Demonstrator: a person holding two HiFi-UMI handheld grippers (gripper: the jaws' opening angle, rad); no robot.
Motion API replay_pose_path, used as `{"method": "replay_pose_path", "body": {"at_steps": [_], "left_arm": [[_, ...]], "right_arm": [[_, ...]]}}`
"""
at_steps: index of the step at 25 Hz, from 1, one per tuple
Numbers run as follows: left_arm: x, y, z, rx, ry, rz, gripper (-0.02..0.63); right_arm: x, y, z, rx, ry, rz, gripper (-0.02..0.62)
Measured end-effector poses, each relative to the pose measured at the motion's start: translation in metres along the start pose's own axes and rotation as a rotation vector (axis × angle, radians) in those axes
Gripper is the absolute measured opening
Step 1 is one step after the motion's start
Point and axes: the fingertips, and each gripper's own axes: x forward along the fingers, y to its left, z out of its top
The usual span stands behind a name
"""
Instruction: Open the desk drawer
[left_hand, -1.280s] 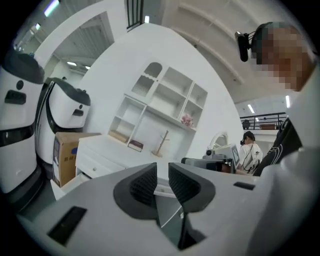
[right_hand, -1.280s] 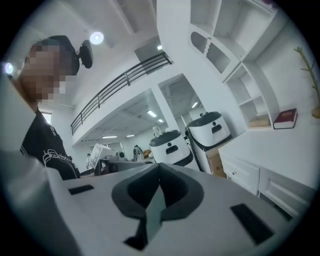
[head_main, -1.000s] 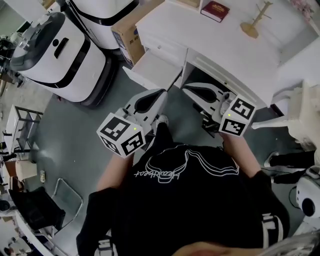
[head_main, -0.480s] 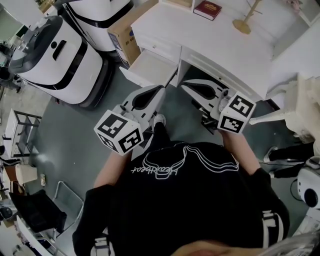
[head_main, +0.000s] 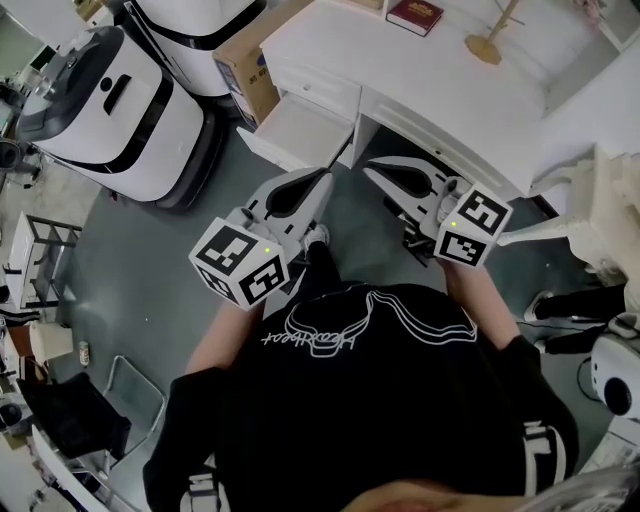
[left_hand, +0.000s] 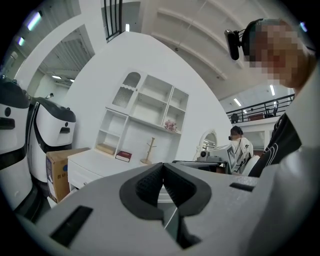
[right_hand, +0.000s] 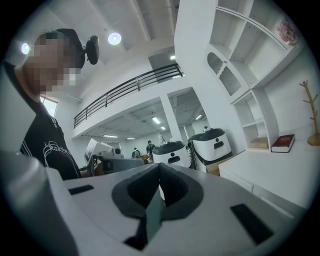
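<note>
A white desk (head_main: 450, 90) fills the top of the head view. Its left drawer (head_main: 298, 130) stands pulled out, its inside showing bare and white. My left gripper (head_main: 325, 178) hangs just in front of the drawer's near corner, jaws shut with nothing between them. My right gripper (head_main: 372, 167) is held beside it, below the desk's middle edge, also shut and empty. In the left gripper view the shut pads (left_hand: 150, 185) meet in front of the desk (left_hand: 95, 162). The right gripper view shows its pads (right_hand: 172, 190) closed, with the desk (right_hand: 280, 172) at the right.
On the desk lie a red book (head_main: 414, 16) and a wooden stand (head_main: 490, 40). A cardboard box (head_main: 250, 65) and a large white machine (head_main: 120, 100) stand left of the desk. A white chair (head_main: 590, 210) is at the right. Grey floor lies below the drawer.
The desk sits a little higher in the head view. Both grippers stay shut and have barely shifted. The drawer stays pulled out as before.
</note>
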Motion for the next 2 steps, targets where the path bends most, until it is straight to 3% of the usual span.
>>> {"method": "replay_pose_path", "body": {"at_steps": [2], "left_arm": [[0.0006,-0.0012,-0.0025,-0.003,0.004,0.001,0.005]], "right_arm": [[-0.0014,-0.0006,-0.001,0.001,-0.002,-0.001,0.006]]}}
